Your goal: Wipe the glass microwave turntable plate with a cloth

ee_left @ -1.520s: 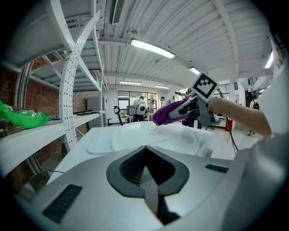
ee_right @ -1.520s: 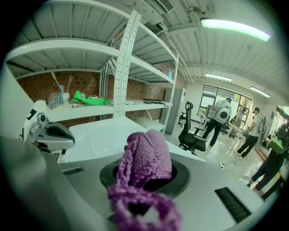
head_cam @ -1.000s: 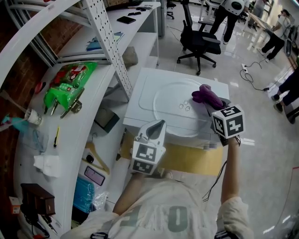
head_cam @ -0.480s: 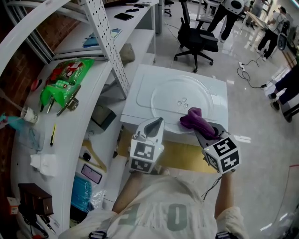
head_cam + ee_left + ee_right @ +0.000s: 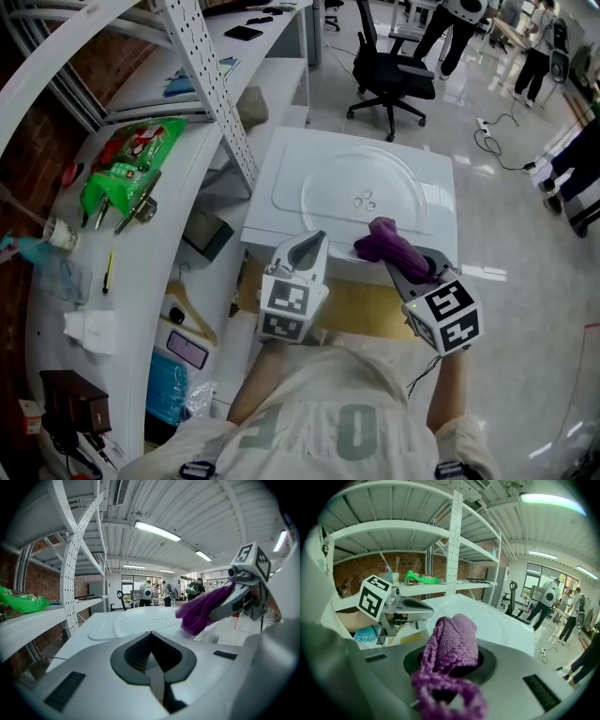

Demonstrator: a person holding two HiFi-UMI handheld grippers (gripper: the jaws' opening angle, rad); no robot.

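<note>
The round glass turntable plate point(image 5: 345, 184) lies flat on top of a white microwave point(image 5: 281, 183). My right gripper point(image 5: 401, 259) is shut on a purple knitted cloth point(image 5: 382, 240), held at the plate's near right edge. The cloth point(image 5: 453, 639) bulges out of the jaws and hides the fingertips in the right gripper view. My left gripper point(image 5: 312, 248) is shut and holds nothing; it hovers at the microwave's near edge, left of the cloth. In the left gripper view the plate point(image 5: 140, 616) lies ahead, with the cloth point(image 5: 202, 609) up at the right.
A white shelf unit with a perforated upright point(image 5: 217, 98) stands close on the left, carrying a green bag point(image 5: 127, 167) and small items. A cardboard box point(image 5: 361, 314) sits below the microwave. An office chair point(image 5: 394, 67) and several people stand further back.
My right gripper has carried the cloth from the plate's far right side down to its near right edge, towards me. The left gripper has hardly moved.
</note>
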